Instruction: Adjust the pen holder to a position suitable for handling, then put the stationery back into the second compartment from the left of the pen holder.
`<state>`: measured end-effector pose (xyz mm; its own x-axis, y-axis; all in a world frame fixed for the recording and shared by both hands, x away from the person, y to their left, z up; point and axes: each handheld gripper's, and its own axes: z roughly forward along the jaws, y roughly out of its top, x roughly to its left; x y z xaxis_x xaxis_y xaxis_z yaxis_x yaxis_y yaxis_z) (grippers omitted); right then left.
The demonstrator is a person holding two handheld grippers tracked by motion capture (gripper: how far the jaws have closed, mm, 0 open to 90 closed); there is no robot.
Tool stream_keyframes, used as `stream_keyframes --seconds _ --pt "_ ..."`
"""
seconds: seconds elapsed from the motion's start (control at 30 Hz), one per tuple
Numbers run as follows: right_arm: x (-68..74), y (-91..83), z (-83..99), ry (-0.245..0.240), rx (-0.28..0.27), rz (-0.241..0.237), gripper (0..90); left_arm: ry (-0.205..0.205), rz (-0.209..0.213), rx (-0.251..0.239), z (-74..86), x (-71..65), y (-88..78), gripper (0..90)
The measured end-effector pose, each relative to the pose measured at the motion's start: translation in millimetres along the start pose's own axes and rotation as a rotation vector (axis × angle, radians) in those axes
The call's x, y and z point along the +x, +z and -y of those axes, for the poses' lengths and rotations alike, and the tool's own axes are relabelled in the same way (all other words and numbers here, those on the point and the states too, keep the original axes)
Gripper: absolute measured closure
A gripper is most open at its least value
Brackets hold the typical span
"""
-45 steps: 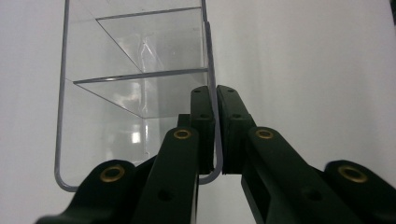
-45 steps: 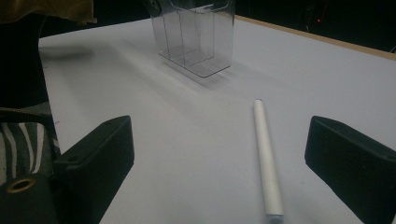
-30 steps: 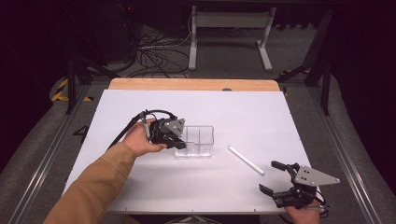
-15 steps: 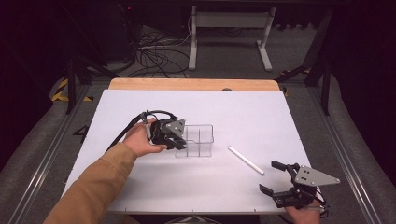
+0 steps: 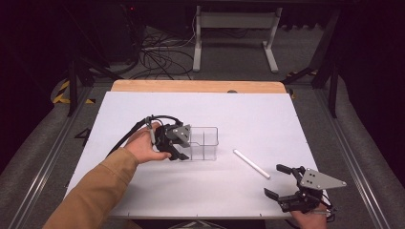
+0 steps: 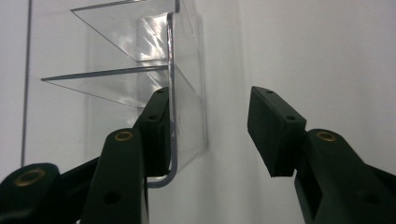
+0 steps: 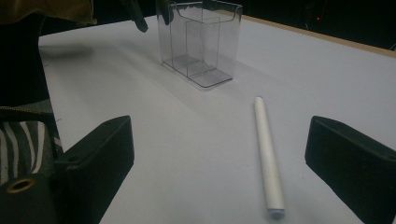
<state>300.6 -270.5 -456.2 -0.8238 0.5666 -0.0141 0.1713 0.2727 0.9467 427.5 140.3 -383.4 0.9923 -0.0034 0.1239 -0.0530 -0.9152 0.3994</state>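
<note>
A clear plastic box (image 5: 204,143) with inner dividers stands upright at the middle of the white table. My left gripper (image 5: 183,146) is at the box's left end, straddling its end wall. In the left gripper view the wall (image 6: 172,93) lies against one pad, and the other pad (image 6: 273,130) stands well off it. The jaws have just been opening, so the left gripper (image 6: 210,93) is open. A white stick (image 5: 251,163) lies flat to the right of the box. My right gripper (image 5: 273,180) rests open at the near right corner, with the stick (image 7: 268,158) lying ahead of its jaws.
A white sheet (image 5: 239,109) covers the table, and a wooden strip (image 5: 196,86) runs along the far edge. The sleeved left forearm (image 5: 95,191) comes in from the near left. Cables and a stand's legs lie on the floor beyond the table.
The left gripper's jaws have parted from the box's end wall. Both hands, the box and the stick are where they were.
</note>
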Motion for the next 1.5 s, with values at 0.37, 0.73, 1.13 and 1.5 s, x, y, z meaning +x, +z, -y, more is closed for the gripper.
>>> stream_keyframes --seconds 0.37,0.73,1.13,1.5 --pt "-1.0 1.8 -1.1 -0.004 0.000 -0.010 8.6 -0.015 -0.039 -0.022 -3.8 -3.1 -14.7 46.4" --pt "-1.2 3.8 -3.0 -0.006 0.000 -0.007 8.4 -0.109 -0.068 -0.259 8.1 -15.1 -60.8 31.6" --pt "-1.0 6.2 -5.8 -0.013 0.003 0.000 7.8 -0.192 -0.105 -0.426 34.2 -33.1 -83.0 25.9" --pt "-1.6 9.3 -11.4 -0.021 -0.001 0.012 5.1 -0.285 -0.225 -0.563 61.5 -67.4 -90.2 19.8"
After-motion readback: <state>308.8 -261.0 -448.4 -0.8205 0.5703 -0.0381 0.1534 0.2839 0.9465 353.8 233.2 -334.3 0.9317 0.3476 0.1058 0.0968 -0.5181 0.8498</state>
